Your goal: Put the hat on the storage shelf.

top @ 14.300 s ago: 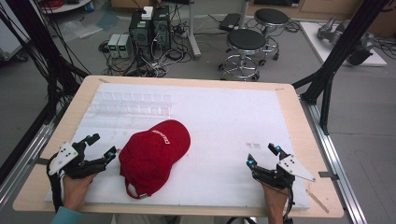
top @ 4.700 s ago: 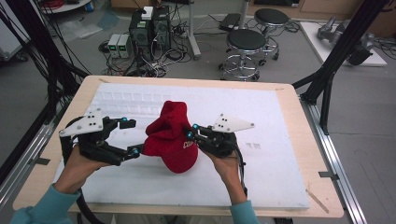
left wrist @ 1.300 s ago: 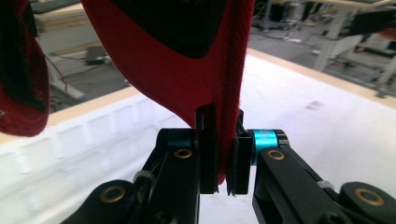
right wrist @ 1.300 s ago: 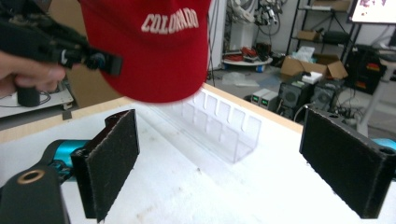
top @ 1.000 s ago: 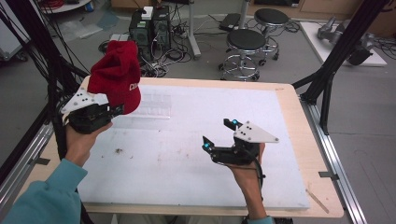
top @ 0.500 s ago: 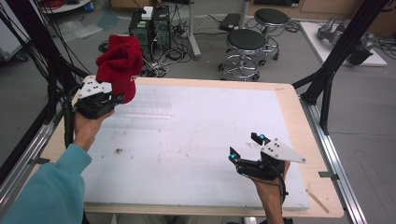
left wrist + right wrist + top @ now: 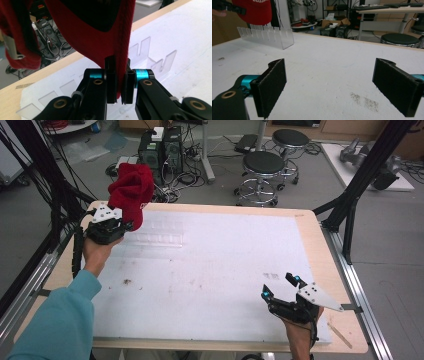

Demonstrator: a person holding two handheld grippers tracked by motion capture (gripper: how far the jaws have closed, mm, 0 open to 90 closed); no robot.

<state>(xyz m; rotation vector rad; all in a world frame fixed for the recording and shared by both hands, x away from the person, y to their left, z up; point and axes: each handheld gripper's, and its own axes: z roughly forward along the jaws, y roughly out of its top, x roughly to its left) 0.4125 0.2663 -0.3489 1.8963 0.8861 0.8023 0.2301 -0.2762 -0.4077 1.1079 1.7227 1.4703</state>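
At the upper left of the high view, your left gripper (image 7: 126, 224) pinches the soft, light red cap (image 7: 131, 191) by its stiffer brim edge, the surest hold, while your right gripper (image 7: 280, 287) rests spread and empty lower right.

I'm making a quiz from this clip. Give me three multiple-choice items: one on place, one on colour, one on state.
1. Where is the cap?
A. flat on the table
B. held up over the table's far left corner
C. on a stool

2. What colour is the cap?
A. red
B. blue
C. white

3. How do the right gripper's jaws stand?
A. shut on the cap
B. shut, empty
C. open, empty

Answers: 1 B, the left gripper holds it aloft there; 2 A, plainly red cloth; 3 C, a wide gap shows between them.
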